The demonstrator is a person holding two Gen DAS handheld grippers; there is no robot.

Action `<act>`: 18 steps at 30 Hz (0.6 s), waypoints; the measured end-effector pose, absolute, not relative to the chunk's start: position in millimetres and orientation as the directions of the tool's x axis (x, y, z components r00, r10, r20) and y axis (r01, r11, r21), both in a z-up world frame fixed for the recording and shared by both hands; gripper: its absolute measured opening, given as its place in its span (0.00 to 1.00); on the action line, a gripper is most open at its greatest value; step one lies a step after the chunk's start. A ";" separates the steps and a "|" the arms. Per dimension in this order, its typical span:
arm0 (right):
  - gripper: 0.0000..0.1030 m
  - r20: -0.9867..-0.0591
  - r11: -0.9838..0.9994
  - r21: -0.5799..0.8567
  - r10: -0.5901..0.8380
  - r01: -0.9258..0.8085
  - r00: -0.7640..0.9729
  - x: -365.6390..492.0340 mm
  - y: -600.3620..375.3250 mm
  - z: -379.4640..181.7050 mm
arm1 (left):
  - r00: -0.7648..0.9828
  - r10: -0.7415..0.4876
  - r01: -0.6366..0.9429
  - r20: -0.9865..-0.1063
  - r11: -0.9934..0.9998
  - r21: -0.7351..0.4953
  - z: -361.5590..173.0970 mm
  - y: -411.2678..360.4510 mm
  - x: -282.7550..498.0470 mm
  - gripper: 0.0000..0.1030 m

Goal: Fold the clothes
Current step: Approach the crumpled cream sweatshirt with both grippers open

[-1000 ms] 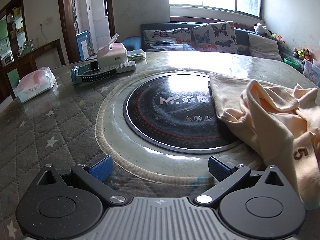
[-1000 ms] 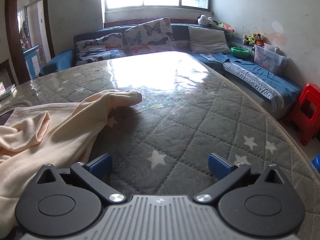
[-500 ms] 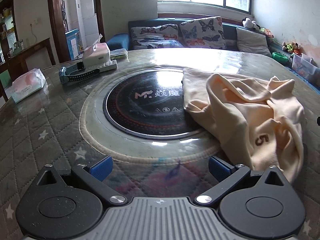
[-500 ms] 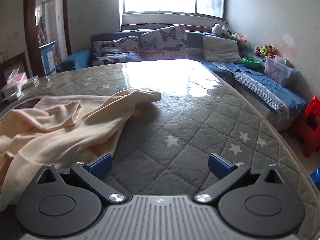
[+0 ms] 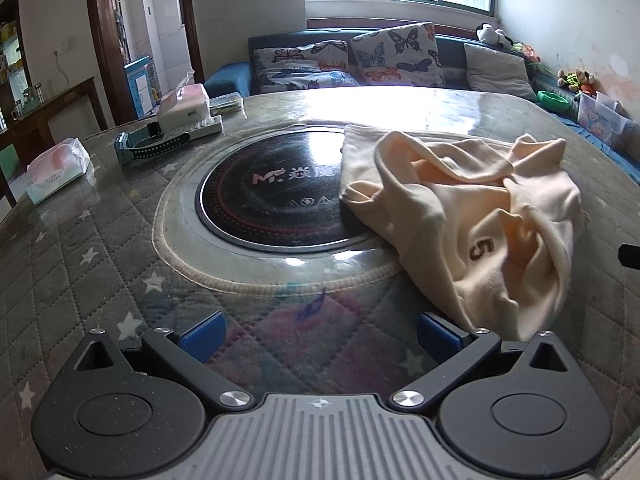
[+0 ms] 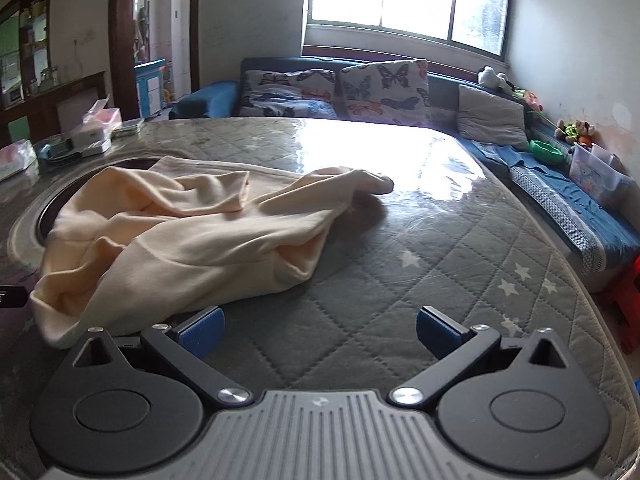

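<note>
Left hand-held gripper [image 5: 318,334]: low over the quilted surface [image 5: 80,248], level, fingers spread wide, nothing between them; its right pad [image 5: 436,334] sits just beside the garment's near hem.
Right hand-held gripper [image 6: 318,330]: low and level too, fingers wide apart and empty; its left pad [image 6: 202,330] is at the garment's near edge, contact unclear.
Garment [image 5: 472,216]: cream, crumpled in a heap on the surface, partly over the black round plate [image 5: 272,196].
Left view only: a brown "5" [image 5: 479,249] on the garment, the plate's logo, a tissue pack [image 5: 58,170], a watch [image 5: 150,146].
Right view only: a sleeve [image 6: 352,180] stretched out toward the glare, the sofa [image 6: 560,208] alongside, a red stool [image 6: 628,300].
</note>
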State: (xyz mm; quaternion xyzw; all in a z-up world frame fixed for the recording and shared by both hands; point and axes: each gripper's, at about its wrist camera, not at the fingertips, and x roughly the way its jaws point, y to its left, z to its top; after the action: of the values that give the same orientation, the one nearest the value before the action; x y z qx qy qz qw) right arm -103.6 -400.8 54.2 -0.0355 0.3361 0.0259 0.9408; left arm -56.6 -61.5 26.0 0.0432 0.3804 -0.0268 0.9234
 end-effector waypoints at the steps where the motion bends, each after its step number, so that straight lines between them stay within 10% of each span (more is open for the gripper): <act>1: 1.00 -0.634 0.996 -0.047 0.030 -0.078 0.773 -105.3 -399.3 54.3 | 0.709 -0.019 0.085 -0.705 0.995 0.059 26.4 -63.0 -58.3 1.00; 18: 1.00 -0.634 0.994 -0.027 0.068 -0.110 0.770 -117.5 -388.7 55.4 | 0.700 -0.050 0.135 -0.712 0.989 0.063 29.0 -82.1 -69.1 1.00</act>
State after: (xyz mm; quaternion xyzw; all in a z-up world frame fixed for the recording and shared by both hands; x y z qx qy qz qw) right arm -117.5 -388.7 55.4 -0.0312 0.3357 0.0472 0.9403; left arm -69.1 -82.1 29.0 0.0551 0.3841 -0.0503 0.9203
